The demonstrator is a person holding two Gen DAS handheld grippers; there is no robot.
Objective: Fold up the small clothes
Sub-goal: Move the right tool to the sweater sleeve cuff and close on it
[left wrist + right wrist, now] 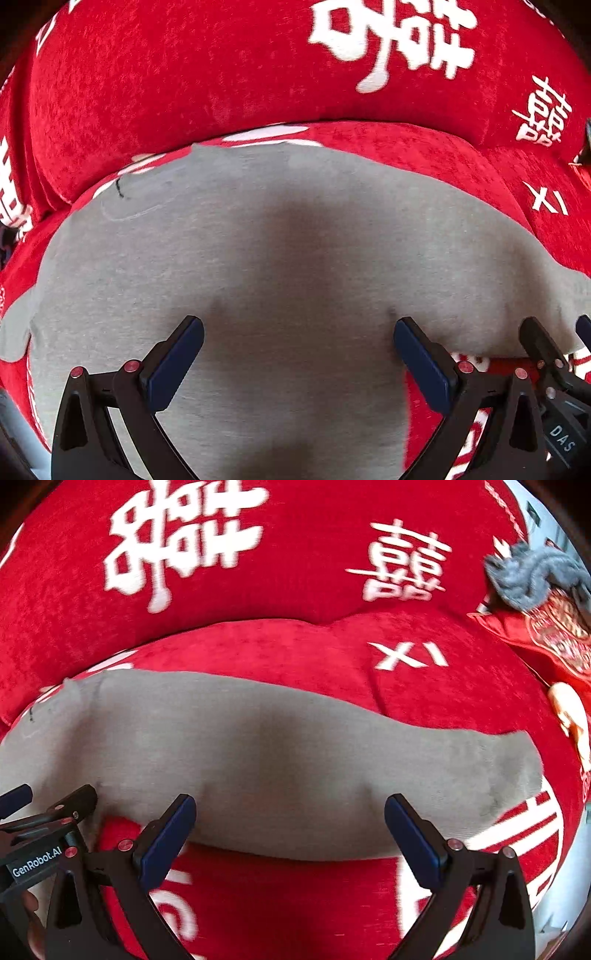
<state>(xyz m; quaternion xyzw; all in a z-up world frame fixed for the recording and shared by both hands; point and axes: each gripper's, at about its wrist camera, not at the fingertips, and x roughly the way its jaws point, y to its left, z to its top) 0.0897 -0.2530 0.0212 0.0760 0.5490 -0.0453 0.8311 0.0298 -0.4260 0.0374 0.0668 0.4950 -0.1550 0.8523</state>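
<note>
Left wrist view: a grey garment point(288, 258) lies spread flat on a red cover point(147, 81) printed with white characters, filling most of the lower frame.
Left gripper: the left gripper point(298, 332) hangs just above the grey cloth with its jaws spread wide and nothing between them; blue pads point(173, 365) face inward on black fingers.
Shadow: a dark patch falls on the garment between and beyond the fingertips.
Garment detail: a short black thread mark point(119, 187) and a faint curved seam show near the far left corner of the cloth.
Right wrist view: the same grey garment point(258, 760) stretches across the red cover point(280, 653), its right end rounded and its near edge running between the fingers.
Right gripper: the right gripper point(290, 810) is also wide apart and gripping nothing, poised over the garment's near edge.
Neighbour: the left gripper's black frame point(44, 834), lettered GenRobot.AI, sits at lower left beside the right one.
Background: a crumpled blue-grey cloth point(532, 578) lies well apart at upper right, beside a red embroidered fabric point(554, 635).
</note>
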